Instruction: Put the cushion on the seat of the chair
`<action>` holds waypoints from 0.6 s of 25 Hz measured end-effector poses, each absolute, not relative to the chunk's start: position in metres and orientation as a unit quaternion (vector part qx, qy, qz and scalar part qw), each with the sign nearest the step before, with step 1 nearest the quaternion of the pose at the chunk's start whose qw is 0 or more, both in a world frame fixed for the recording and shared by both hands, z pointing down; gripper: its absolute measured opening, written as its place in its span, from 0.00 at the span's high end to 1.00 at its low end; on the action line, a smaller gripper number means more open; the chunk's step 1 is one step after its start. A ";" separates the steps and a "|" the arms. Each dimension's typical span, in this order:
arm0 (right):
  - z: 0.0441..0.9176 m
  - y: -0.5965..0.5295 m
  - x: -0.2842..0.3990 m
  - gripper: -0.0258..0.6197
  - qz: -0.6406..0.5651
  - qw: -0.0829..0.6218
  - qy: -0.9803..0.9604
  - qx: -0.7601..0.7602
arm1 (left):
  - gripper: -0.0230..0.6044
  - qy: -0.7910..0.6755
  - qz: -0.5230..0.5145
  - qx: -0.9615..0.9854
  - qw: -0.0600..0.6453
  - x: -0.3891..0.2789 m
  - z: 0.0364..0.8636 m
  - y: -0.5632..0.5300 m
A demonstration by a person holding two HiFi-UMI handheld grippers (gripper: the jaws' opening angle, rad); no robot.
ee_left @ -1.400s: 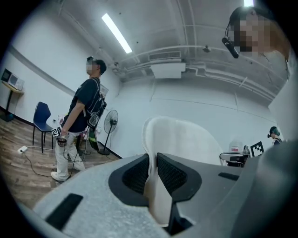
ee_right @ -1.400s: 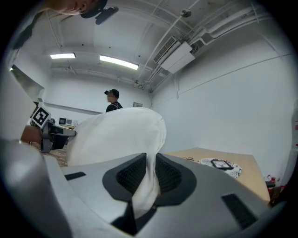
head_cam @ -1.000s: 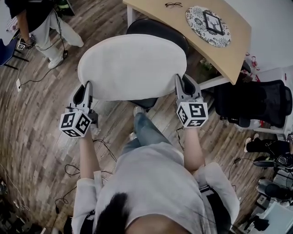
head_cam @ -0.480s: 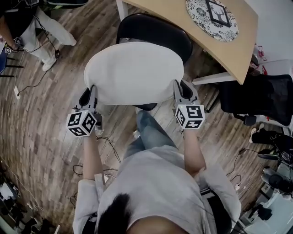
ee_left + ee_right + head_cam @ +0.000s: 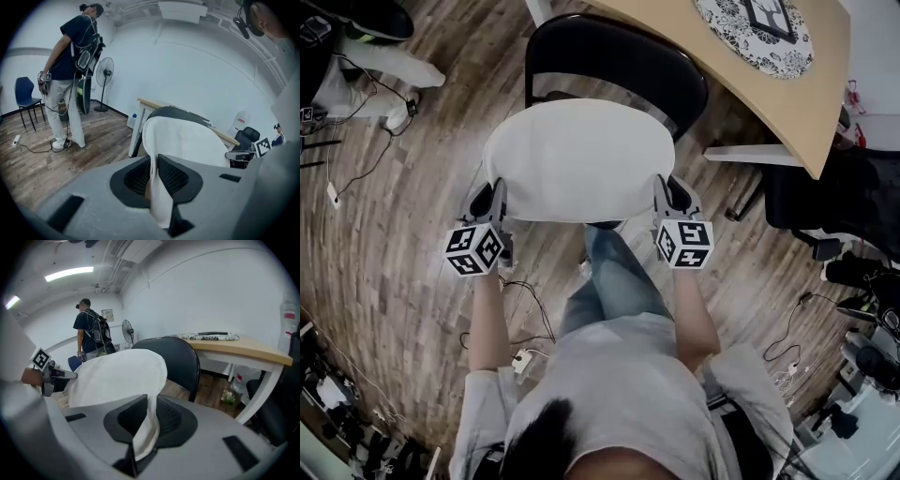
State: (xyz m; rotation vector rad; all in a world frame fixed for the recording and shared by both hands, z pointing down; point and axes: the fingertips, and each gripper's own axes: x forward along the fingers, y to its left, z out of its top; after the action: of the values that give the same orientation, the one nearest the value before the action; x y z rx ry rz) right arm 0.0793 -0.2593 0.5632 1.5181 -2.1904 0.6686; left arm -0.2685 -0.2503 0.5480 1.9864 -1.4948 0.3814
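A white oval cushion [image 5: 579,159] hangs flat between my two grippers, over the seat of a black chair [image 5: 623,66] whose curved backrest shows just beyond it. My left gripper [image 5: 495,199] is shut on the cushion's left edge, and the fabric [image 5: 157,187] is pinched between its black pads. On the opposite edge my right gripper [image 5: 669,193] is shut too, with a fold of cushion [image 5: 147,427] squeezed in its jaws. The chair's seat is hidden under the cushion. In the right gripper view the chair backrest [image 5: 180,362] rises behind the cushion.
A light wooden table [image 5: 778,89] with a patterned round mat [image 5: 759,33] stands right behind the chair. Another black office chair [image 5: 839,202] sits at the right. Cables [image 5: 520,309] lie on the wood floor. A person [image 5: 72,70] stands at the far left.
Both grippers have sunk with the cushion toward the chair, and the cushion now covers more of the seat while the backrest shows fuller behind it.
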 end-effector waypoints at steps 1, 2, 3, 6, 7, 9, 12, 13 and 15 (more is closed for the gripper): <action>0.572 -0.260 0.081 0.89 0.247 0.197 -0.777 0.544 | 0.89 -0.563 0.150 0.750 0.312 -0.267 0.556 -0.253; 0.580 -0.261 0.082 0.89 0.254 0.198 -0.773 0.546 | 0.89 -0.560 0.156 0.750 0.316 -0.266 0.563 -0.257; 0.589 -0.262 0.083 0.89 0.261 0.198 -0.769 0.549 | 0.89 -0.558 0.161 0.749 0.319 -0.265 0.571 -0.260; 0.614 -0.265 0.083 0.89 0.279 0.200 -0.757 0.555 | 0.89 -0.552 0.176 0.747 0.326 -0.265 0.594 -0.270; 0.622 -0.266 0.083 0.89 0.286 0.201 -0.754 0.556 | 0.89 -0.551 0.181 0.745 0.329 -0.265 0.602 -0.272; 0.639 -0.265 0.082 0.89 0.297 0.204 -0.748 0.557 | 0.89 -0.548 0.192 0.742 0.335 -0.266 0.618 -0.276; 0.663 -0.263 0.082 0.89 0.312 0.212 -0.740 0.557 | 0.89 -0.540 0.214 0.740 0.339 -0.265 0.643 -0.281; 0.671 -0.261 0.082 0.89 0.317 0.215 -0.737 0.556 | 0.89 -0.537 0.222 0.739 0.341 -0.264 0.651 -0.281; 0.687 -0.259 0.082 0.89 0.327 0.222 -0.731 0.557 | 0.89 -0.531 0.234 0.738 0.345 -0.263 0.667 -0.282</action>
State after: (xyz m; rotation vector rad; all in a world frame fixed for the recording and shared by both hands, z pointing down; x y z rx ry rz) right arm 0.0823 -0.2585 0.6868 1.5378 -2.0182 0.9020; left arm -0.2634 -0.2817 0.6672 1.9153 -1.3785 0.6088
